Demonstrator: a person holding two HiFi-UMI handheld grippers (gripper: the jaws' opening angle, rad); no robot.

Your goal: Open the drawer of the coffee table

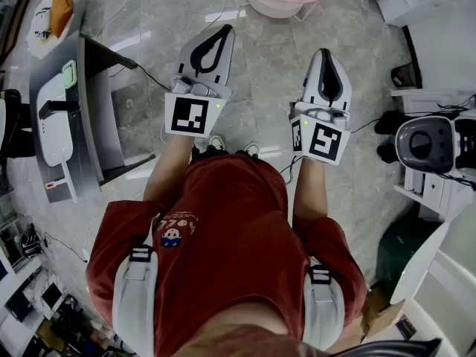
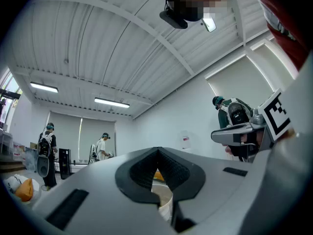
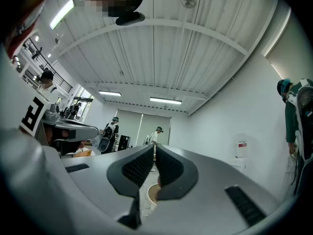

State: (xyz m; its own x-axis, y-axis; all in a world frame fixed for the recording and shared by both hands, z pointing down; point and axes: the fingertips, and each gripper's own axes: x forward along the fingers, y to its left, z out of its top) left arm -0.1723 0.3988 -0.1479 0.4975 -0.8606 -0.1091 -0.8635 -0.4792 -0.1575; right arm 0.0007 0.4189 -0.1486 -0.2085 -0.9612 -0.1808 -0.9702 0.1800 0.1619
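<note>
Head view shows two grippers, left gripper (image 1: 222,30) and right gripper (image 1: 325,53), each with jaws together and empty. One coffee table (image 1: 89,117) stands well apart at left, its drawer hard to make out. One beige basin (image 1: 262,4) is cut off above.

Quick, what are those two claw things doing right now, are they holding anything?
Left gripper: closed, jaws together, holding nothing.
Right gripper: closed, jaws together, holding nothing.
</note>
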